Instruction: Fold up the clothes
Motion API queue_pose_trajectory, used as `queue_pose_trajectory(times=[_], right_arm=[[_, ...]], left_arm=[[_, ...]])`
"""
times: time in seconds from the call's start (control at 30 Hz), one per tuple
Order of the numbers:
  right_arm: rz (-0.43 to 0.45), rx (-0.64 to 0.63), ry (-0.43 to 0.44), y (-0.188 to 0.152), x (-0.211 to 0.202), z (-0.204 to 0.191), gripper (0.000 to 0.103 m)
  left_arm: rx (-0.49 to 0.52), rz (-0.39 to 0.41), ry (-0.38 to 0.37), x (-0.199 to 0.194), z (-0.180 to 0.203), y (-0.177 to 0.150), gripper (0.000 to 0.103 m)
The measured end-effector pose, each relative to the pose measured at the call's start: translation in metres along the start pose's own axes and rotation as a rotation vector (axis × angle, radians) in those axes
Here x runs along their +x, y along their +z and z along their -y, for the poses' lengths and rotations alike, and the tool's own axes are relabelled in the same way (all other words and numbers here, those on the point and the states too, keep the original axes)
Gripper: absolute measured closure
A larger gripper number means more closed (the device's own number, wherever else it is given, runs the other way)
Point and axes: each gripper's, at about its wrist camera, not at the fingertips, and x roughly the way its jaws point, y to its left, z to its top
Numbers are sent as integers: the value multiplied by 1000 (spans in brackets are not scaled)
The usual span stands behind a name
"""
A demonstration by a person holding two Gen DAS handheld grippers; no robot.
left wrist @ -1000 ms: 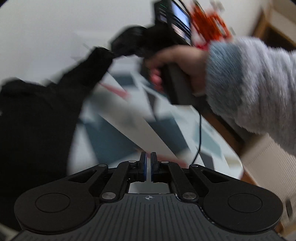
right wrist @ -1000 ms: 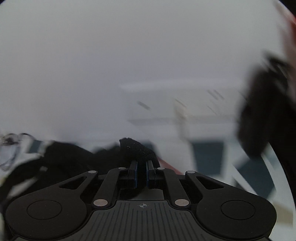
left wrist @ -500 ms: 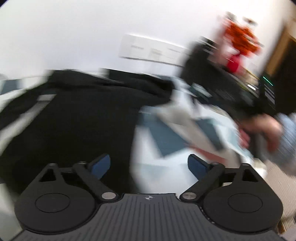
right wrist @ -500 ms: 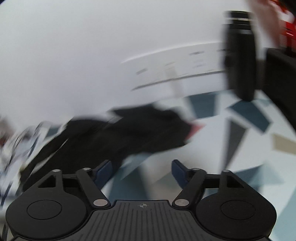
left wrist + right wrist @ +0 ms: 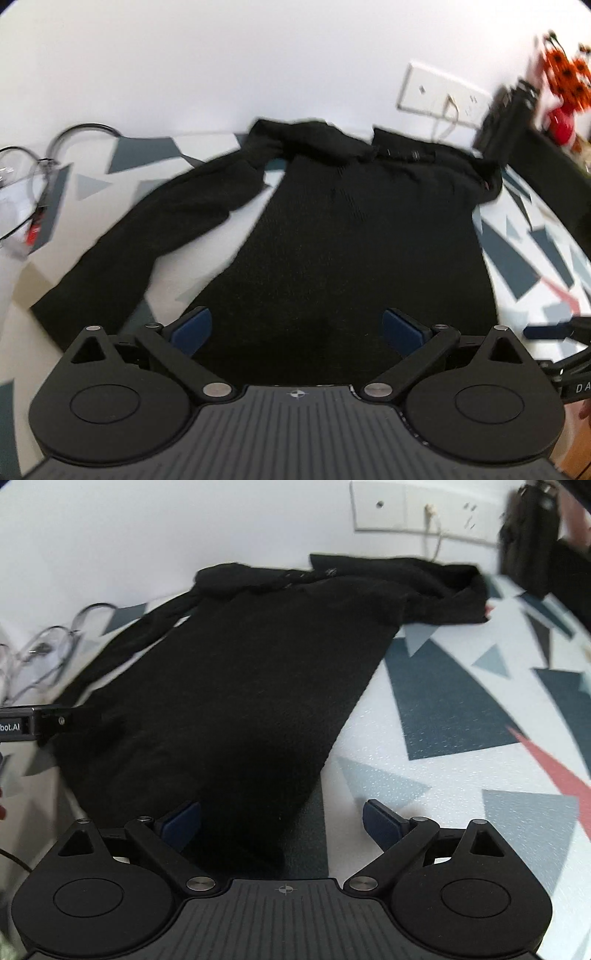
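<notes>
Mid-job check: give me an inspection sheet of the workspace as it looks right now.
Surface: white tablecloth with grey, blue and red triangles.
Job's things: black knit sweater spread out, one sleeve out toward the left of the left wrist view, the other bunched near the wall.
Clutter: red and orange ornament.
Grippers: left gripper and right gripper have both just been opening; nothing pinched.
Cables: loose grey cable loops; white cable hanging from the outlet.
Surroundings: white wall, white outlet panel.
</notes>
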Motion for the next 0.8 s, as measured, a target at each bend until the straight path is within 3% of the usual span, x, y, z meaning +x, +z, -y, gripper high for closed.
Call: queue_pose_trajectory(times=[0.13, 0.27, 0.3, 0.33, 0.37, 0.4, 0.57, 0.8], right_arm=[[5, -6, -62, -4, 6, -12, 12], [31, -60, -51, -3, 5, -14, 49], [30, -72, -39, -1, 5, -13, 61], [27, -79, -23, 2, 4, -12, 67], [20, -82, -14, 6, 5, -9, 78], [17, -72, -3, 10, 5, -3, 87], [27, -59, -4, 25, 4, 28, 94], [29, -115, 3, 18, -10, 76, 94]], left_arm=[[58, -20, -17, 16, -8, 4, 2], [86, -17, -37, 23, -15, 8, 6], [97, -19, -33, 23, -15, 7, 24], [112, -19, -25, 23, -14, 6, 32], [127, -20, -16, 22, -12, 4, 49], [147, -22, -1, 21, -10, 3, 58], [156, -59, -46, 7, 2, -11, 79], [215, -116, -95, -12, 49, -38, 79]])
